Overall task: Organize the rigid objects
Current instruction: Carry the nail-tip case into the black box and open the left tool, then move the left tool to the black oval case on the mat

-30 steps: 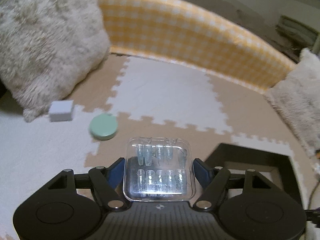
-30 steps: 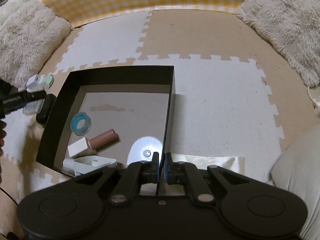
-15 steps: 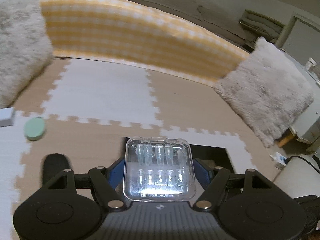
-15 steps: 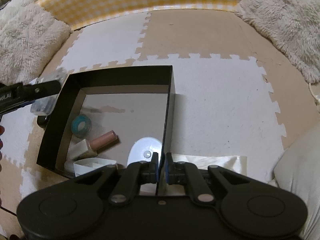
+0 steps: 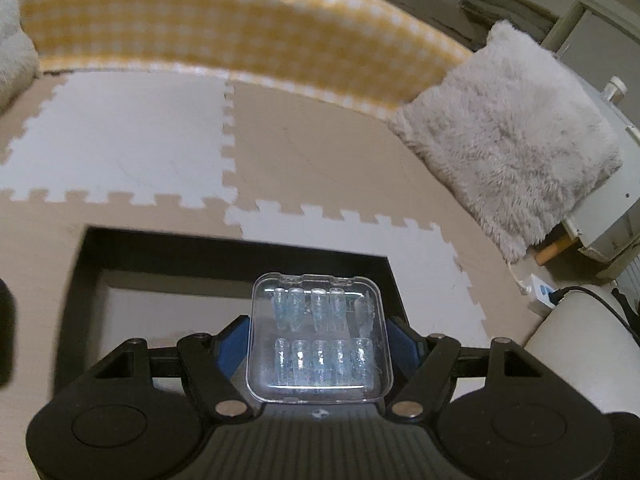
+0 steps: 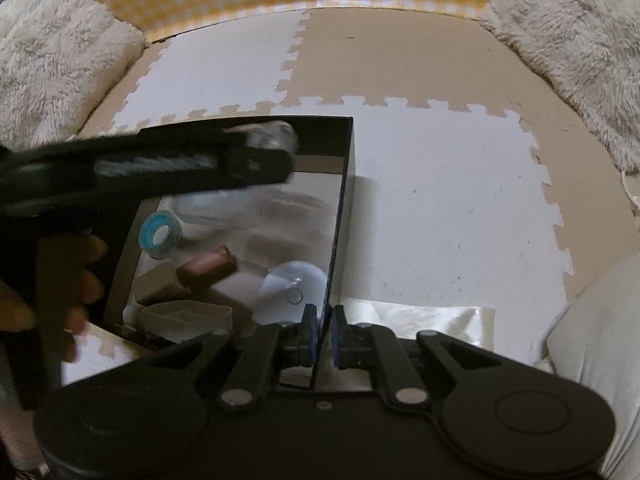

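Clear unlabelled case [image 5: 319,338] held over black box [image 5: 236,250].

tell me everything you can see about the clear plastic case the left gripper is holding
The clear plastic case is a flat, hinged-looking transparent box with rounded corners, glossy and catching glare. Inside sit two rows of small pale blue tapered pieces, apparently press-on nail tips. The left gripper clamps it from both sides, its blue pads pressed against the case's edges, lid facing the camera. It hangs above the open black box, over the box's interior, touching nothing else. In the right wrist view it is only a blur.
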Available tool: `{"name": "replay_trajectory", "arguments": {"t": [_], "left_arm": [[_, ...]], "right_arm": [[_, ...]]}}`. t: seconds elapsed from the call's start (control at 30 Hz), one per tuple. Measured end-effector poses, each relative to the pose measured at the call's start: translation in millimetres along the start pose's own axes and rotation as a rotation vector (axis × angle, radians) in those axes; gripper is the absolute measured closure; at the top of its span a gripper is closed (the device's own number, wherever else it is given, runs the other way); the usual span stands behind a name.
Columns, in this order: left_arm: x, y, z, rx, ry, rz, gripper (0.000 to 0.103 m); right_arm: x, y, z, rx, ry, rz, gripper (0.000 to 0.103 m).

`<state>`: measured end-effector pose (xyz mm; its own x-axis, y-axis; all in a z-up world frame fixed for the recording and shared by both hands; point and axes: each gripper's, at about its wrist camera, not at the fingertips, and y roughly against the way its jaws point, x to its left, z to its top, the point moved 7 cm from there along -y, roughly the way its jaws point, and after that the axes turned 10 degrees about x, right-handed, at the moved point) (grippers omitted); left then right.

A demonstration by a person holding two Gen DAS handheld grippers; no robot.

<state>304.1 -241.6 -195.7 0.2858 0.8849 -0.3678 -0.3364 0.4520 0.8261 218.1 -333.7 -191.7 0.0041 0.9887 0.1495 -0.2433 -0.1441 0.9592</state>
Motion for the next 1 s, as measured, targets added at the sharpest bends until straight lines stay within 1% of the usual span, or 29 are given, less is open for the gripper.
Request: {"name": "replay_trajectory", "arguments": {"t": [0.1, 0.23, 0.3, 0.4, 0.43, 0.57, 0.73, 0.9, 1.0], "left_arm": [[1, -14, 0, 0.021, 0.019, -0.001, 0.03], [2, -27, 4, 0.014, 0.007, 0.014, 0.029], [3, -35, 4, 0.031, 0.034, -0.006, 0.029], [5, -42, 4, 0.033, 0.037, 0.017, 0.028], [5, -42, 4, 0.029, 0.033, 0.019, 0.026], [6, -40, 4, 0.042, 0.016, 0.031, 0.016], [7, -33, -1, 0.058, -0.018, 0.047, 0.011], [2, -24, -8, 0.065, -0.061, 0.055, 0.001], [-1, -19, -13, 0.072, -0.089, 0.068, 0.0]], "right_arm": [[0, 0, 0, 0.002, -0.001, 0.003, 0.096], [0, 0, 1, 0.003, -0.003, 0.005, 0.095], [-1, -1, 1, 0.002, -0.006, 0.011, 0.095], [-1, -1, 0, 0.003, 0.005, 0.014, 0.095], [-1, -1, 0, 0.003, 0.009, 0.013, 0.095], [-2, -1, 0, 0.004, 0.005, 0.02, 0.095], [-2, -1, 1, 0.004, 0.011, 0.018, 0.095], [-2, -1, 0, 0.002, 0.014, 0.02, 0.095], [-1, -1, -1, -0.003, 0.02, 0.015, 0.095]]}}
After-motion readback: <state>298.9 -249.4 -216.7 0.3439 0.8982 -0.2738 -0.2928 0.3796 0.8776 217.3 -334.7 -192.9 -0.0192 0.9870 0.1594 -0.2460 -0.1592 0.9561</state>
